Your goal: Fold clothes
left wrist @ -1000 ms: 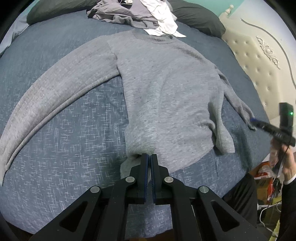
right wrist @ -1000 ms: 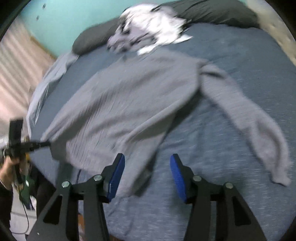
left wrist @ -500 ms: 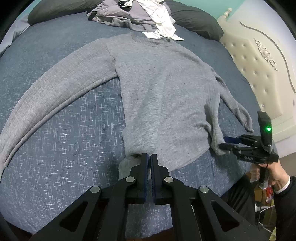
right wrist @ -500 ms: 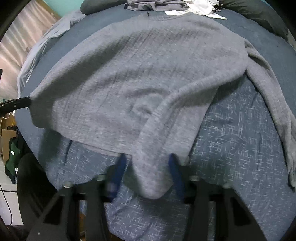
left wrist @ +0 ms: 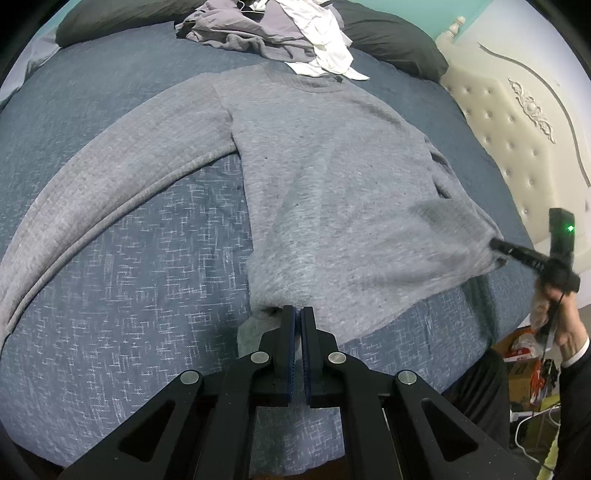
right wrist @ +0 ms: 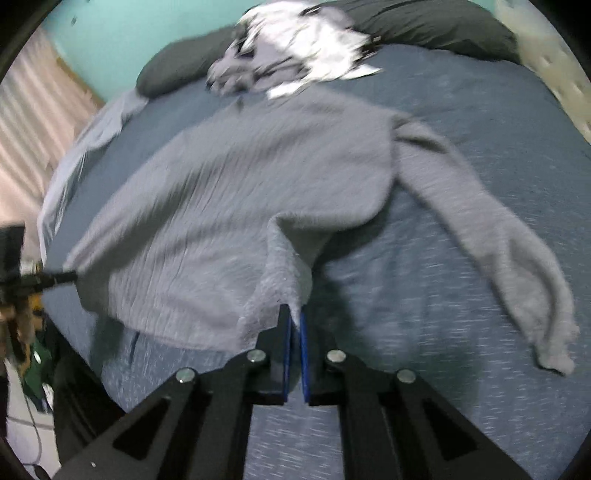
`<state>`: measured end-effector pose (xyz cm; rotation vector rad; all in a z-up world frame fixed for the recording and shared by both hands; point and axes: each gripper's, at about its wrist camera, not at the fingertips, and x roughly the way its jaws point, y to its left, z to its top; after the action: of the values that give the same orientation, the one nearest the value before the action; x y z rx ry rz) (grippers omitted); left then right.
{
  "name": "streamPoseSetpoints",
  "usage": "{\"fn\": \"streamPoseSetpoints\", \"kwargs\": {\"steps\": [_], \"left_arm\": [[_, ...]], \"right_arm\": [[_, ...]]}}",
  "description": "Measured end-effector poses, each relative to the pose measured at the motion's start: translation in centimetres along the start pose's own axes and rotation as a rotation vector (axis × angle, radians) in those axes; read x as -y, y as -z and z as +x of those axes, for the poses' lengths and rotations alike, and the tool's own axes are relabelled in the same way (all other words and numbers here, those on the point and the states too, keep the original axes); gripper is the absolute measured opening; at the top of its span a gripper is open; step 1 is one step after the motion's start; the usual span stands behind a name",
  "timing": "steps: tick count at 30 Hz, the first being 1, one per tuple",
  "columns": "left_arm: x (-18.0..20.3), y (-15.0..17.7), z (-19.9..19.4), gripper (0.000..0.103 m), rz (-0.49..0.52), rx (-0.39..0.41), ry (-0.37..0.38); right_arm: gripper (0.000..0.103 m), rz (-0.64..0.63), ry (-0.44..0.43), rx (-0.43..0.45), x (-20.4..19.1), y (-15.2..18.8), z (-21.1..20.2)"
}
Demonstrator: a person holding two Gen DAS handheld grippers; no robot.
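Grey long-sleeved sweater (left wrist: 332, 177) lies flat on the blue bed cover (left wrist: 129, 295). Long axis runs from the hem, at the near edge of the bed, to the collar, which points toward the dark pillows (left wrist: 388, 40) at the far side.

One sleeve stretches out flat to the left in the left wrist view, curving toward the near left edge. The other sleeve lies crumpled on the right in the right wrist view.

Left tongs (left wrist: 297, 314): pressed together, pinching the hem at one bottom corner.

Right tongs (right wrist: 294, 321): pressed together, pinching the hem at the opposite bottom corner; the cloth there rises in a ridge off the cover. Right wrist view is motion-blurred.

A heap of grey and white clothes (left wrist: 280, 33) sits just beyond the collar, against the pillows. Cream tufted headboard (left wrist: 517, 140) on the right.
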<state>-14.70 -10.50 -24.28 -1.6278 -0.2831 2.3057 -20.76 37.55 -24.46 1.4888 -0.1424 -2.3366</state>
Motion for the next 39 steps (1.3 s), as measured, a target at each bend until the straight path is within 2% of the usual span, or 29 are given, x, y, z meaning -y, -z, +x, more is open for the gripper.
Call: {"fn": "streamPoseSetpoints", "kwargs": {"steps": [5,9,12,19,22,25,32,35,39], "left_arm": [[0.6,-0.1,0.8,0.004,0.011,-0.015,0.018],[0.8,0.1,1.9,0.004,0.023,-0.038,0.014],[0.2,0.2,2.9,0.009,0.000,-0.052,0.006],[-1.3,0.8,4.1,0.011,-0.032,-0.076,-0.020],[-1.0,1.5,5.5,0.012,-0.014,-0.115,-0.026],[-0.3,2.1,6.7,0.020,0.003,-0.142,-0.002],[2.1,3.0,6.9,0.027,0.084,-0.143,0.067],[3.4,3.4,6.7,0.037,0.178,-0.148,0.026],[3.7,4.1,7.1,0.039,0.216,-0.168,0.011]], "right_arm": [[0.004,0.054,0.033,0.038,3.6,-0.2,-2.0],[0.004,0.093,0.077,0.015,6.2,1.1,-1.6],[0.004,0.121,0.094,-0.009,7.9,2.6,-0.9],[0.004,0.183,0.129,-0.028,11.0,4.9,-0.4],[0.004,0.195,0.134,-0.025,11.4,5.0,-0.4],[0.004,0.196,0.134,-0.023,11.3,5.0,-0.4],[0.004,0.182,0.130,-0.023,11.1,5.0,-0.5],[0.004,0.178,0.130,-0.019,10.8,5.1,-0.7],[0.004,0.169,0.131,-0.021,10.3,5.0,-0.7]]}}
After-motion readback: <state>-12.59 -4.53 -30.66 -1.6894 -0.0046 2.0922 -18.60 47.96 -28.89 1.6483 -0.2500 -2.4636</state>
